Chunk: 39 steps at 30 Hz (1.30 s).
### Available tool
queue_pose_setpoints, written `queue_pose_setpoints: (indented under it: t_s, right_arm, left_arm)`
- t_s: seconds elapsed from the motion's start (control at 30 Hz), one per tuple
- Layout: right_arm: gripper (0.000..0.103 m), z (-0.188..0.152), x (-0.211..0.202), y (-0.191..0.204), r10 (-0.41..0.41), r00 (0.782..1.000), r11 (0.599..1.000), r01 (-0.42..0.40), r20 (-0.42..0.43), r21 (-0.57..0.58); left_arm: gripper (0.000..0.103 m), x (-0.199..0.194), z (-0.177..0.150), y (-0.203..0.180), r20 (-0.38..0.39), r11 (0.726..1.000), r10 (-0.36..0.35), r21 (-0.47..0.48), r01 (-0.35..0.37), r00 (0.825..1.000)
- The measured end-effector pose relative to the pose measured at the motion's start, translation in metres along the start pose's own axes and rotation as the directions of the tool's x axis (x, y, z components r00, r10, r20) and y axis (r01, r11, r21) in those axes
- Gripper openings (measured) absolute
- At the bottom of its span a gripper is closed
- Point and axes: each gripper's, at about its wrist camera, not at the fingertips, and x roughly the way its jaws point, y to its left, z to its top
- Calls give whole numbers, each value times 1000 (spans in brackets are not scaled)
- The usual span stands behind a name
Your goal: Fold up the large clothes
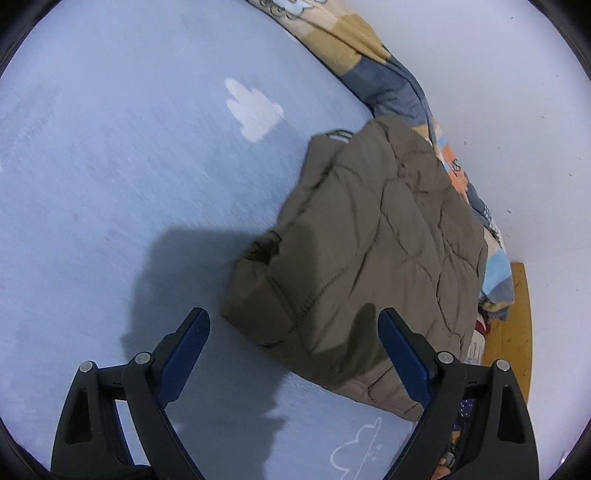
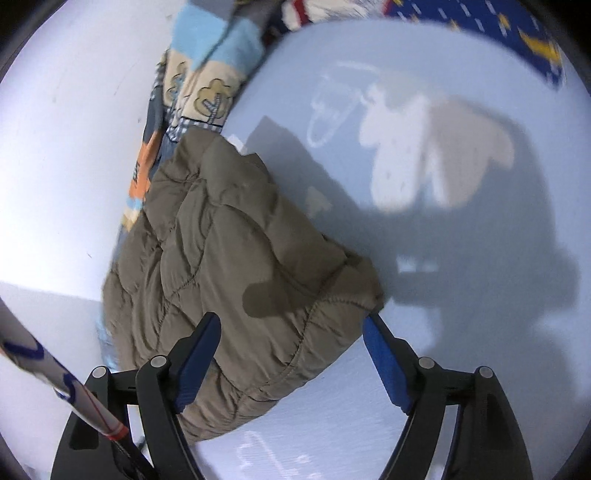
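An olive-brown quilted jacket lies folded into a thick bundle on a light blue sheet with white cloud prints. In the left wrist view my left gripper hovers over the bundle's near corner, its blue pads spread wide and touching nothing. In the right wrist view the jacket reaches in between the fingers of my right gripper. Its jaws stand wide; the left pad overlaps the fabric and the right fingertip sits at the jacket's corner, without a visible squeeze.
A patchwork blanket runs along the white wall behind the jacket. A yellow wooden board shows at the right. Dark blue star-print fabric lies at the top right, and a white striped rod crosses the lower left.
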Motion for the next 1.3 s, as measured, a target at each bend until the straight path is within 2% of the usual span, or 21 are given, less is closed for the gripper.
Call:
queue_pose_setpoints:
  t_s: [0.17,0.43,0.63,0.7,0.83,0.87,0.93,1.0,1.03,1.13,1.2,1.23,1.3]
  right_arm:
    - [84,0,6,-8,32,999,999,-32,3,38]
    - [85,6,21,-30,75,997,991,-77,23,106]
    - [87,14,32,-31,133,991,987,-135,36,83]
    - [88,16,36,-31,145,989,987,-147,37,66]
    - [85,18,40,-27,155,987,987,-156,37,24]
    - [80,19,39,-22,131,990,991,-131,42,-12]
    - [59,19,35,-11,100,993,993,-96,60,-76]
    - [49,16,29,7,39,996,985,-24,86,-171]
    - [44,14,27,14,12,995,978,9,98,-208]
    - [39,-1,20,46,-103,978,917,164,182,-363]
    - [38,-16,17,69,-174,948,837,286,268,-467]
    - [37,-19,15,76,-188,939,816,312,287,-487]
    - [36,-29,11,94,-216,915,748,379,340,-545]
  left_arm:
    - [92,6,0,2,14,1000,-14,-8,14,1000]
    - [92,25,-5,12,-1,994,-87,-72,86,996]
    - [92,36,-4,7,38,991,-127,-42,128,991]
    - [92,39,-1,7,49,988,-141,-61,144,989]
    - [89,42,6,2,66,988,-139,-57,142,988]
    - [84,41,7,-2,72,991,-129,-39,132,989]
    - [74,38,7,-10,83,997,-81,19,80,993]
    - [61,30,6,-26,119,994,-19,109,6,993]
    - [58,27,4,-33,137,989,13,145,-33,991]
    - [50,18,-5,-58,212,949,102,272,-159,972]
    - [49,14,-11,-69,258,918,143,326,-225,956]
    - [49,13,-12,-71,269,909,153,338,-242,951]
    - [49,10,-14,-75,291,891,171,362,-273,942]
